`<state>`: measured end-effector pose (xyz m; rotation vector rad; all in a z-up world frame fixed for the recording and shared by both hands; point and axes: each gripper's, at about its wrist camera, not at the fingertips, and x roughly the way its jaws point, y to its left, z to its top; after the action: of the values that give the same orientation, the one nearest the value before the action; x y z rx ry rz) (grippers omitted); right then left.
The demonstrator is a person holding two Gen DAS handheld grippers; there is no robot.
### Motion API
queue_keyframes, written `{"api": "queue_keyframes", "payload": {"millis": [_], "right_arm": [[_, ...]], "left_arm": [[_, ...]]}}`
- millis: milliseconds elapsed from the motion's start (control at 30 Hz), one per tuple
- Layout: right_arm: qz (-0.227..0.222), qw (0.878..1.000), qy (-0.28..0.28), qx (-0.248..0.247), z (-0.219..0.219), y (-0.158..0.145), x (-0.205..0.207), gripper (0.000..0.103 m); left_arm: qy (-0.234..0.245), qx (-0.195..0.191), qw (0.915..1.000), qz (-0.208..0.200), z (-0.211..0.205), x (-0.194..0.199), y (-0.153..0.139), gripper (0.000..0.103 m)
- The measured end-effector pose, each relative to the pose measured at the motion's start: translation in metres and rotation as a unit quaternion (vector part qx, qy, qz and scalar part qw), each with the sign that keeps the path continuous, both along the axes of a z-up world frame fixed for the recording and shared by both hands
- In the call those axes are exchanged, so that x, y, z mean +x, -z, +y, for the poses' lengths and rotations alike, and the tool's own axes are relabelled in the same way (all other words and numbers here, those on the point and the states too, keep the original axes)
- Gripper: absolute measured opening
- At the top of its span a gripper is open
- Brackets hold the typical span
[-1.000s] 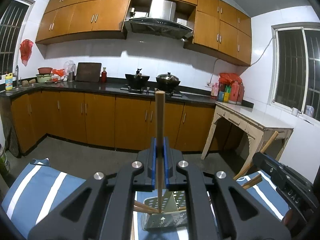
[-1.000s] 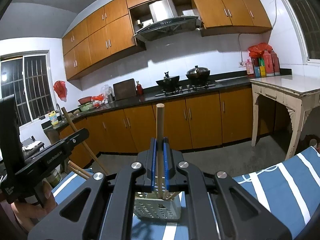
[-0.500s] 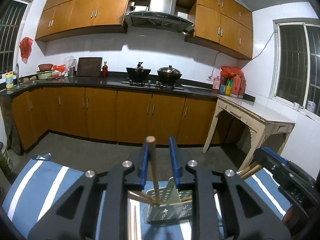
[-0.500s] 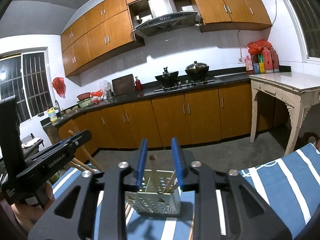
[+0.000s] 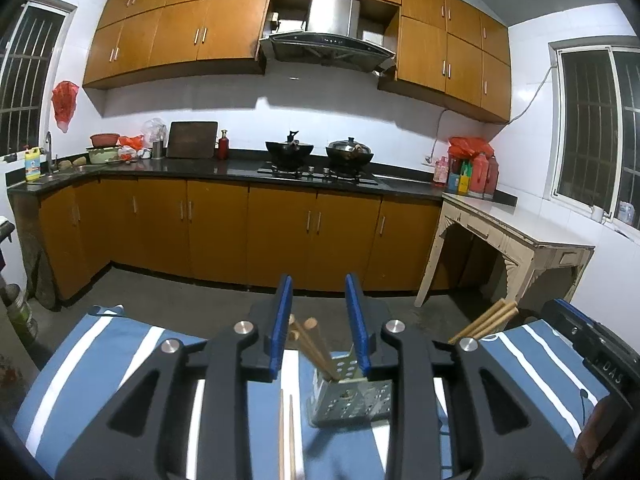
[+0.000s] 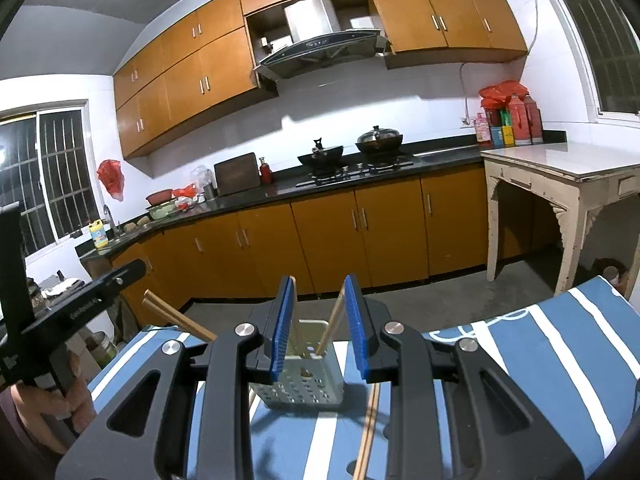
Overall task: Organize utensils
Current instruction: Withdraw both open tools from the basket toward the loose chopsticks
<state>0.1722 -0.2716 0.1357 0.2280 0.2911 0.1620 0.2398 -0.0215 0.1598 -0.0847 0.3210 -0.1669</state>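
Observation:
A perforated metal utensil holder (image 5: 348, 398) (image 6: 300, 380) stands on the blue striped cloth (image 5: 100, 356) (image 6: 540, 344). Several wooden chopsticks (image 5: 310, 346) (image 6: 332, 326) lean inside it. My left gripper (image 5: 318, 328) faces the holder, its jaws opening; the chopsticks seen between the pads are not pressed. My right gripper (image 6: 319, 316) is open, and the holder shows beyond its gap. Each gripper also appears in the other's view: the right gripper (image 5: 592, 354) at the edge, and the left gripper (image 6: 68, 312) held by a hand (image 6: 52, 400). Two loose chopsticks (image 5: 286, 434) (image 6: 368, 428) lie on the cloth.
More chopstick ends (image 5: 486, 322) (image 6: 176, 320) stick out sideways from the holder. Beyond the table's far edge is bare floor, then orange kitchen cabinets (image 5: 280, 232) with a stove. A pale side table (image 5: 516, 240) (image 6: 560, 184) stands to the right.
Both grippers went from shut on an upright chopstick to open. The released chopsticks now lean in the holder. Both grippers have drawn back a little from it.

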Motion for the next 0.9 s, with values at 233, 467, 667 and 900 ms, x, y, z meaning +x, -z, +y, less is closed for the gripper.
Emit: {"api": "queue_keyframes", "payload": {"millis": [233,467,667,900], "right_arm": [[0.026,1.000,0.012,0.000,-0.011,0.023,-0.020,0.028],[0.076,0.997,0.021,0.001,-0.021,0.059,-0.026,0.028],[0.140,0.990,0.022,0.005,-0.023,0.098,-0.023,0.028],[0.231,0.973,0.005,0.008,-0.010,0.153,-0.011,0.028]], "left_arm": [[-0.012,0.009,0.9999,-0.005,0.016,-0.038,0.003,0.032],[-0.030,0.014,0.9994,0.010,0.036,-0.064,0.025,0.032],[-0.045,0.020,0.9977,0.047,0.054,-0.069,0.062,0.033],[-0.040,0.019,0.9931,0.108,0.063,-0.057,0.111,0.033]]}}
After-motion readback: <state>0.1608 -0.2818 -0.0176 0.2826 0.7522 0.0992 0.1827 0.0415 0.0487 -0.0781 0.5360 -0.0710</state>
